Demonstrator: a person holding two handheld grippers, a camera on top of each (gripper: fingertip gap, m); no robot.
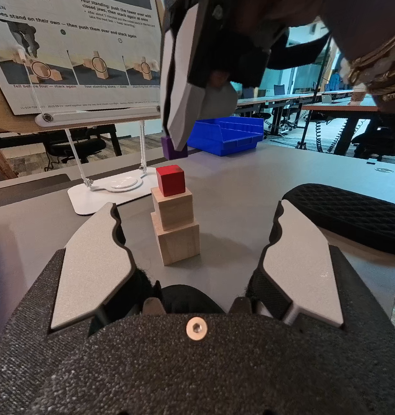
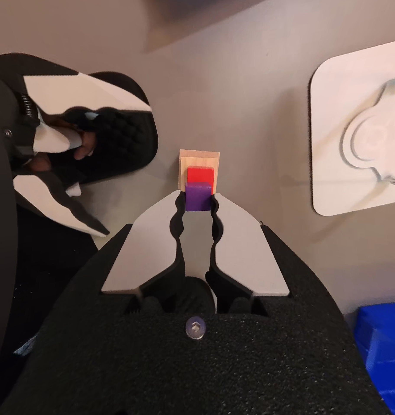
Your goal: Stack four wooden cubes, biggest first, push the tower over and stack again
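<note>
A tower stands on the grey table (image 1: 282, 179): a large wooden cube (image 1: 178, 243) at the bottom, a smaller wooden cube (image 1: 173, 211) on it, and a red cube (image 1: 170, 180) on top. My right gripper (image 2: 197, 197) points straight down and is shut on a small purple cube (image 2: 197, 197), held in the air just above the red cube (image 2: 200, 174). In the left wrist view the purple cube (image 1: 169, 149) hangs from that gripper's fingertips (image 1: 180, 134). My left gripper (image 1: 197, 206) is open and empty, low on the table, with the tower just beyond its fingertips.
A blue plastic bin (image 1: 228, 134) sits behind the tower. A white stand (image 1: 102, 193) holding an instruction sheet (image 1: 79, 56) is at the back left. A black padded rest (image 1: 349, 215) lies to the right. Office desks and chairs fill the background. Spacing between my two grippers at the tips: around 7 cm.
</note>
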